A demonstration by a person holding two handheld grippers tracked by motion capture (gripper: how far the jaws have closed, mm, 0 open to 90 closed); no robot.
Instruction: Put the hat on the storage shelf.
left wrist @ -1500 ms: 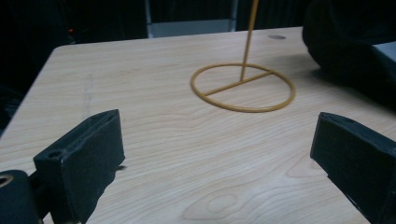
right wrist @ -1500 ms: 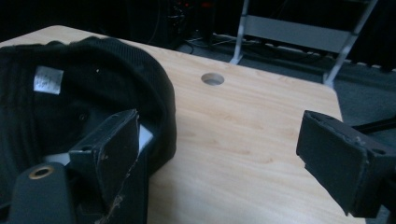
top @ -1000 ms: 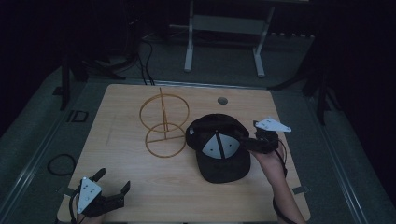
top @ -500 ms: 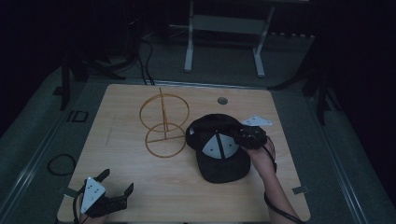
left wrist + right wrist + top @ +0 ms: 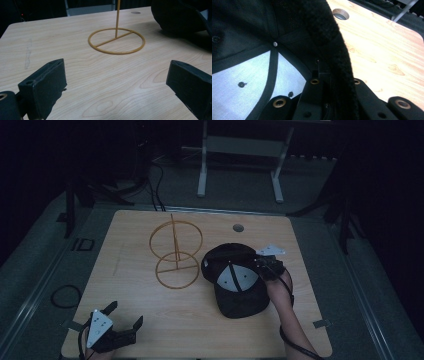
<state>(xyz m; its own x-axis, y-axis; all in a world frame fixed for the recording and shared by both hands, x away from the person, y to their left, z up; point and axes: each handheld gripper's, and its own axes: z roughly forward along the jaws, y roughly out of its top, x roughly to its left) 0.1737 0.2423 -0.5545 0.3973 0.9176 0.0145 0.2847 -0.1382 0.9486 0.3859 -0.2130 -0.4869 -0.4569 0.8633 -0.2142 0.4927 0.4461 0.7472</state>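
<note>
A black cap [image 5: 235,292] lies upside down on the wooden table [image 5: 195,325], its pale inner panels facing up. My right gripper [image 5: 261,265] reaches in from the cap's right side. Its jaws have just been closing, and they now pinch the cap's thick black rim [image 5: 337,50] between them in the right gripper view [image 5: 334,82]. A gold wire stand [image 5: 176,254] with two rings and an upright rod stands left of the cap. My left gripper [image 5: 125,313] rests open near the table's front left corner, with bare wood between its pads [image 5: 45,85].
A round cable hole [image 5: 238,227] sits in the table's far edge, also close behind the cap's rim [image 5: 340,13]. The stand's base ring [image 5: 116,41] lies ahead of the left jaws, with the cap [image 5: 180,15] beyond on the right. Dark floor and a metal frame [image 5: 240,160] lie past the table.
My right gripper moved left and down from beside the cap onto its rim and shut on it. The left gripper has stayed in place.
</note>
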